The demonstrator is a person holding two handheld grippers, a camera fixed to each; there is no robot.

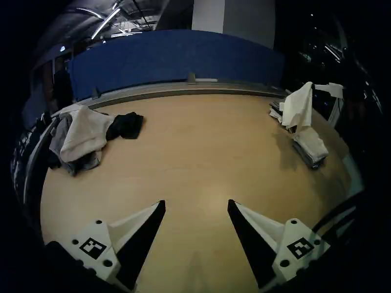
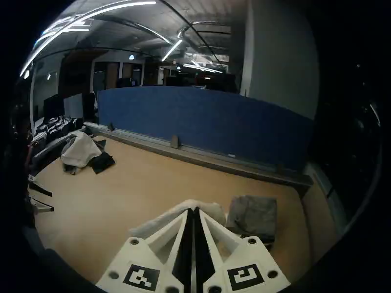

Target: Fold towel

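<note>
- Right claw (image 2: 194, 211): the fingers are closing hard together, with only a slit between them, and are pinching a fold of the cream towel (image 2: 207, 207), which is bulging out past the tips and to either side of them.
- Left claw (image 1: 196, 202): the fingers are standing wide apart and are gripping nothing; bare bench (image 1: 195, 146) is showing between them.
- Key relation: in the left gripper view the cream towel (image 1: 303, 105) is hanging as a long strip near the bench's right edge. Its long axis is running from a raised end down onto a stack of folded towels (image 1: 309, 151). It is lying ahead of the left claw, far to the right and well apart from it. The right claw is therefore the nearer one. By judgement, the left claw is needing to cross to the right edge and take a free corner before a fold can be made.
- Pose: the left claw is hovering above the bench's near edge, angled down and facing the far edge. The right claw is sitting low over the bench (image 2: 146, 185), pointing toward the far edge.
- Surroundings: a grey folded towel (image 2: 254, 215) is lying just right of the right claw. A heap of clothes (image 1: 83, 136) is occupying the far left corner, and a blue partition (image 1: 176, 58) is running along the far edge.
</note>
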